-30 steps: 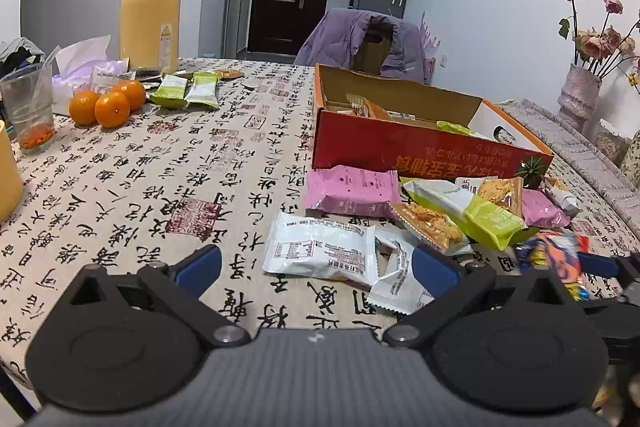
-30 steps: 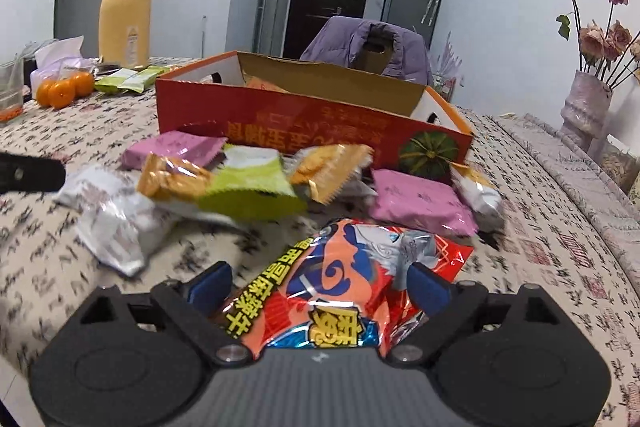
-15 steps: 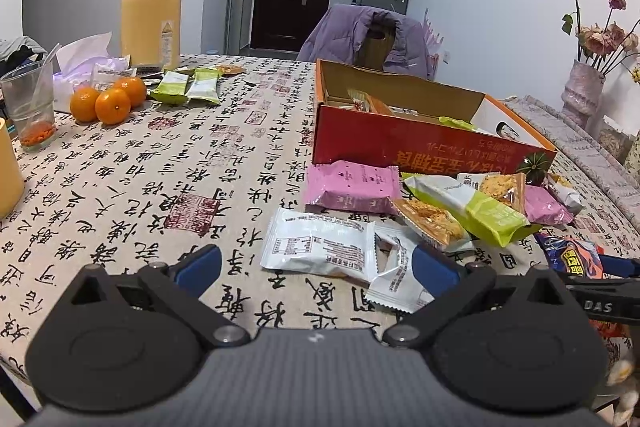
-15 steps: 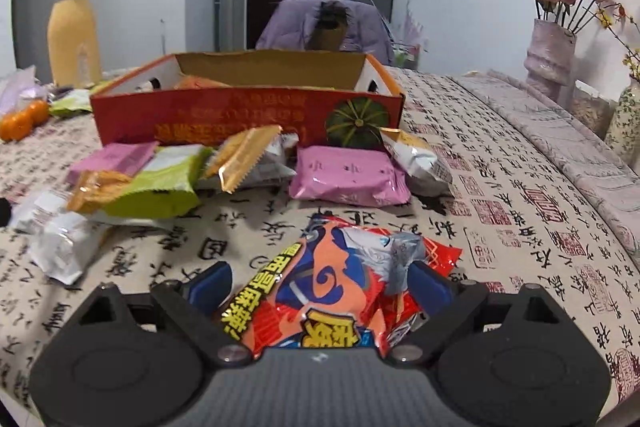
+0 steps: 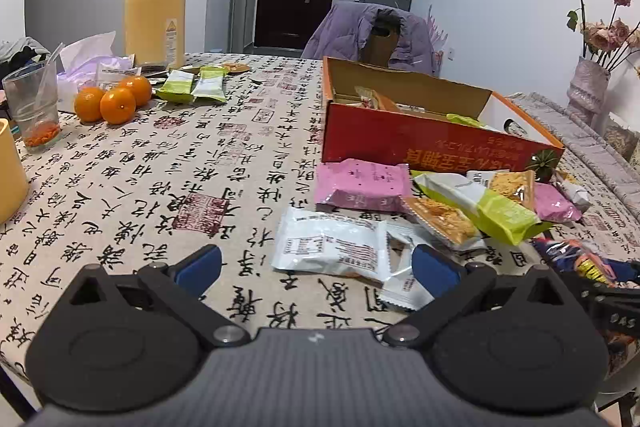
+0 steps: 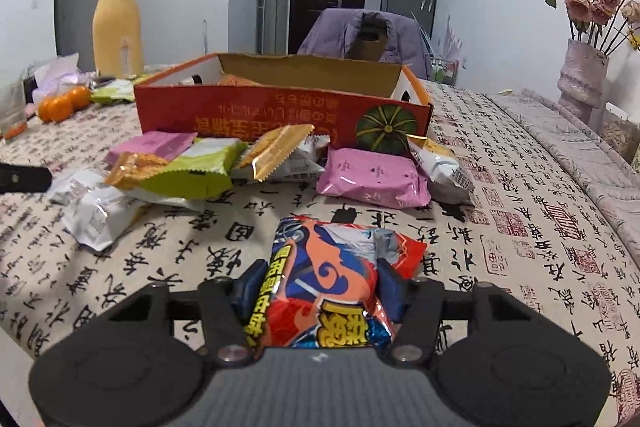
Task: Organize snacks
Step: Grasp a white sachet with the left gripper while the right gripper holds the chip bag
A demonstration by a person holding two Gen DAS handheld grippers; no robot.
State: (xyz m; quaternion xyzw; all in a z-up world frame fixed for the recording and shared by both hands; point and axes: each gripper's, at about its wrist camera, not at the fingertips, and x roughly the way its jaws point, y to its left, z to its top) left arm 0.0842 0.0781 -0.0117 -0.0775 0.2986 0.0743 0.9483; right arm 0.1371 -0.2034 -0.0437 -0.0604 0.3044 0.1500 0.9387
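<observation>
Right tool (image 6: 320,293) has just closed, apparently gripping the orange snack bag (image 6: 336,267).

Your orange-and-blue snack bag (image 6: 336,283) lies flat on the cloth, well in front of the red cardboard box (image 6: 280,115), its sides pinched inward. Right against the box's front wall you have the loose pile: two pink packets (image 6: 374,179), a green-and-white one (image 6: 192,171) lying across an orange wafer pack (image 6: 276,151), and white packets (image 6: 96,211) at the left end. The box stands open-topped, some packets already inside.
</observation>
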